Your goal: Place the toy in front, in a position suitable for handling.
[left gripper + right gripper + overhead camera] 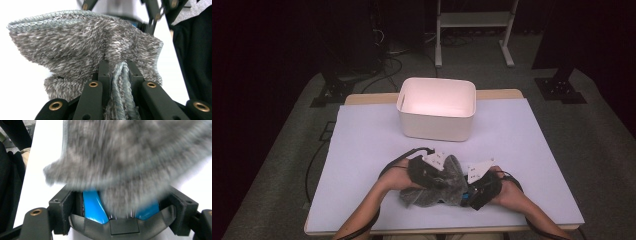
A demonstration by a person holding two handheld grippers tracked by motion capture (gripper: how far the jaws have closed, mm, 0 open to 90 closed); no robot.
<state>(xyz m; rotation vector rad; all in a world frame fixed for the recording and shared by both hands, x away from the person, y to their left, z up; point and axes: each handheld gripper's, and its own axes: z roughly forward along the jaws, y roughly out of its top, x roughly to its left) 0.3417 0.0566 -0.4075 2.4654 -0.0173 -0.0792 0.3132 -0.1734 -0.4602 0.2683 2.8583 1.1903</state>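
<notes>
A grey fuzzy cloth [451, 186] lies bunched near the table's front edge, between my two grippers. My left gripper [443, 181] comes in from the left and is shut on a folded, stitched hem of the cloth [75, 47]; the hem is pinched between its black jaws [120, 68]. My right gripper [470, 195] comes in from the right with its jaws wide apart. They hold a blue object [92, 207] by its sides, which also peeks out as the blue object [466, 198]. The cloth [130, 157] hangs over the blue object and hides most of it.
A white rectangular bin [437, 83] stands empty at the middle back of the table. A pale lavender mat [362, 145] covers the tabletop. Black cables trail from both grippers. Dark stands and a white frame are on the floor beyond the table.
</notes>
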